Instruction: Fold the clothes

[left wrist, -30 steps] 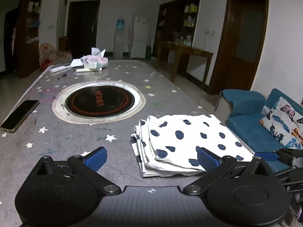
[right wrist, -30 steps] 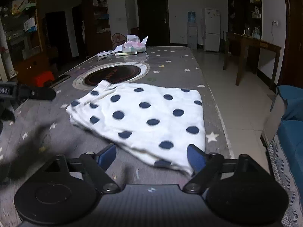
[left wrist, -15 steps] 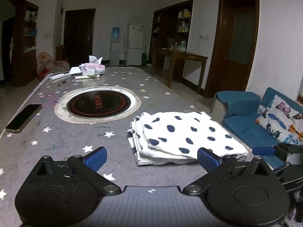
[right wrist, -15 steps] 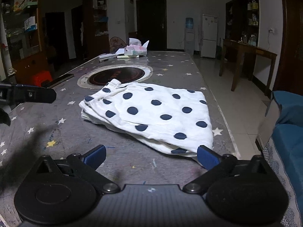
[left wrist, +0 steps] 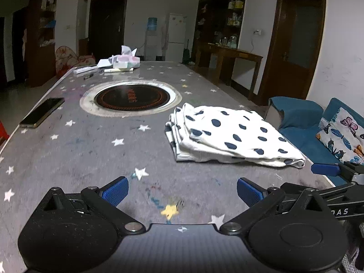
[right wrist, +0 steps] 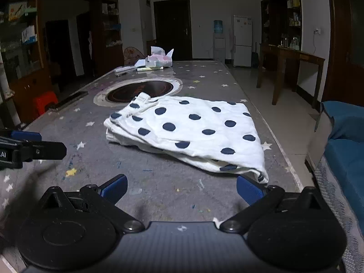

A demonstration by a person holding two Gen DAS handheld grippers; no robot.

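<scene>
A folded white garment with dark blue dots is laid flat on the grey, star-patterned worktop, close to the worktop's right edge and just beside the round inset hob at its middle. Several layers are seen stacked along the garment's left side. In the right wrist view the garment is seen with its near corner drooping close to the right edge of the worktop.

The left gripper is held above the near end of the worktop, its jaws spread wide and nothing held between them. The right gripper is likewise held with its jaws wide apart and empty, the garment's near corner lying just beyond the right blue pad without being pinched.

A dark phone is placed by the worktop's left edge. A tissue box and some papers are gathered at the far end. A blue sofa is seen past the right edge.
</scene>
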